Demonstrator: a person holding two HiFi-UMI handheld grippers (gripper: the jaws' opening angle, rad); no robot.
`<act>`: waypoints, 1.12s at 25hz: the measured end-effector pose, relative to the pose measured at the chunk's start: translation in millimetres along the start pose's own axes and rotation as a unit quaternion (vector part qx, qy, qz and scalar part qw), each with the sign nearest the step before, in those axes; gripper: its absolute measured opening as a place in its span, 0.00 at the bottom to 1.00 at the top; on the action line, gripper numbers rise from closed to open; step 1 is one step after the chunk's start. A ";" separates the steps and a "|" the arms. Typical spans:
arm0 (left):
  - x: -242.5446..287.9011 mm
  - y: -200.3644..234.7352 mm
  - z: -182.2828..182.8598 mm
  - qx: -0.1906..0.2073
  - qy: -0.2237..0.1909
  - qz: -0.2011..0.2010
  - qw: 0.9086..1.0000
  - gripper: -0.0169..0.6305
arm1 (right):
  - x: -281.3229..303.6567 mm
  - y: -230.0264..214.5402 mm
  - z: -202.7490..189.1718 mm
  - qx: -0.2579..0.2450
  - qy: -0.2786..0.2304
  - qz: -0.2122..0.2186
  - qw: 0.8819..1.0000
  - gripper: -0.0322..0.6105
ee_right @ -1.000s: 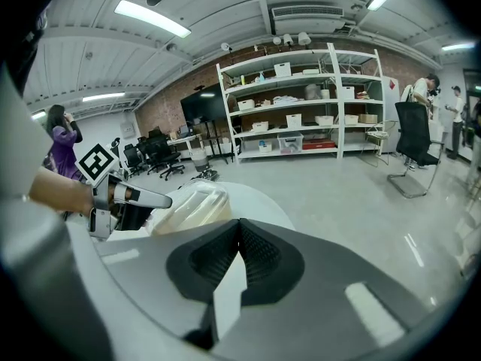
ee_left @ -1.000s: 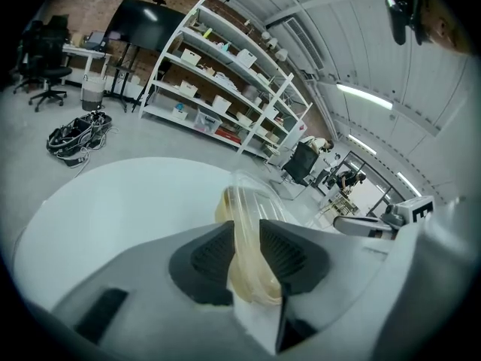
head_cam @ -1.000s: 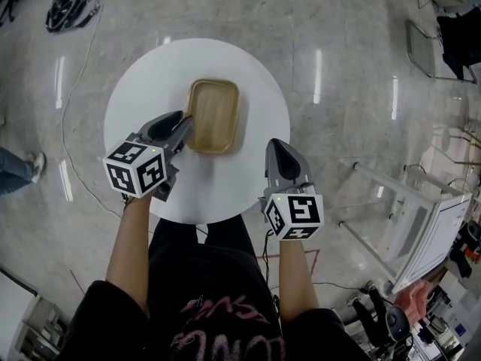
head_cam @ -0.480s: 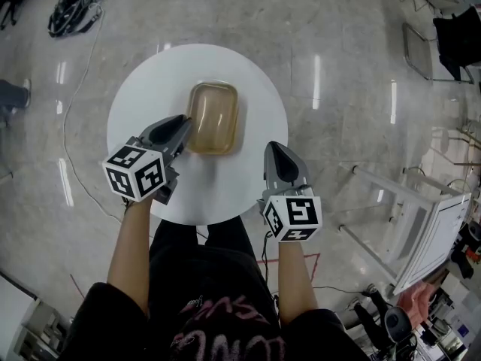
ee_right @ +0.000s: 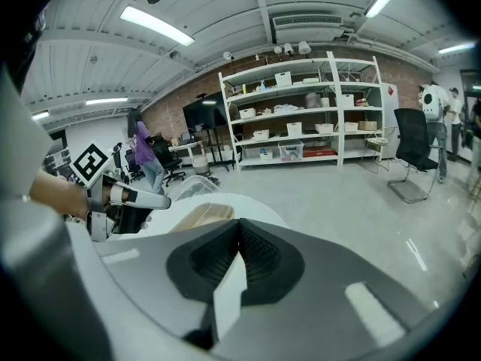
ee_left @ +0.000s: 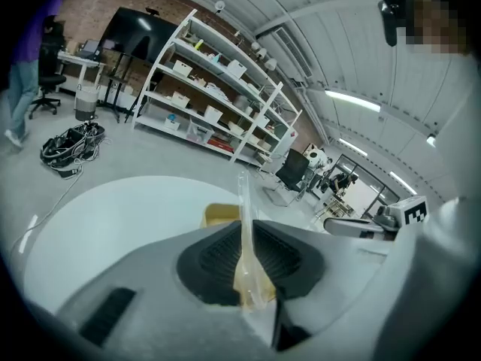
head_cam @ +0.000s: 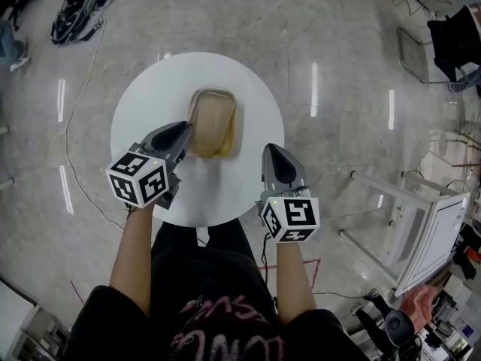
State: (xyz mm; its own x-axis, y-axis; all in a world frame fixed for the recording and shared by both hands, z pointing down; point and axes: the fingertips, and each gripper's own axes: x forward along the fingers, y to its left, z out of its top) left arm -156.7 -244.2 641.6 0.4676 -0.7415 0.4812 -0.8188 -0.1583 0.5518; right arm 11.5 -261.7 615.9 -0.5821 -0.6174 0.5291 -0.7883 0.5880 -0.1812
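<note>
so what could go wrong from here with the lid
The left hand-held gripper pinches only a thin edge of the clear lid, so it may slip or flex. The right hand-held gripper is shut and off the tray, so the tray could slide on the table.

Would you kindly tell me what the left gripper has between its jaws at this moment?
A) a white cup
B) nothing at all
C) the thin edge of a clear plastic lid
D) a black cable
C: in the left gripper view, the left gripper has its jaws closed on the thin edge of the clear plastic lid, which stands up in front of the wooden tray.
</note>
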 end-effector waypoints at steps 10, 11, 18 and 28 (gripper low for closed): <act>-35.2 -22.1 24.0 0.018 -0.025 0.001 1.000 0.09 | -21.8 14.3 22.8 0.002 -0.026 -0.002 1.000 0.06; -39.5 -25.3 27.2 0.020 -0.029 0.001 0.999 0.09 | -23.8 15.7 25.7 0.002 -0.031 -0.001 1.000 0.06; -67.5 -57.0 39.9 0.037 -0.051 0.005 0.998 0.09 | -49.2 23.5 49.9 0.000 -0.061 0.004 0.998 0.06; -112.8 -95.4 58.9 0.061 -0.088 0.021 0.994 0.10 | -91.8 33.4 82.5 -0.006 -0.104 0.010 0.995 0.06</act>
State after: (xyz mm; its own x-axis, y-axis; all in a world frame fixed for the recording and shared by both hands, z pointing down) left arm -150.9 -183.8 494.6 0.3759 -0.8503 0.3684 -0.8753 -0.1953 0.4423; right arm 22.1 -228.4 492.9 -0.6271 -0.6993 0.3430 -0.7745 0.6067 -0.1791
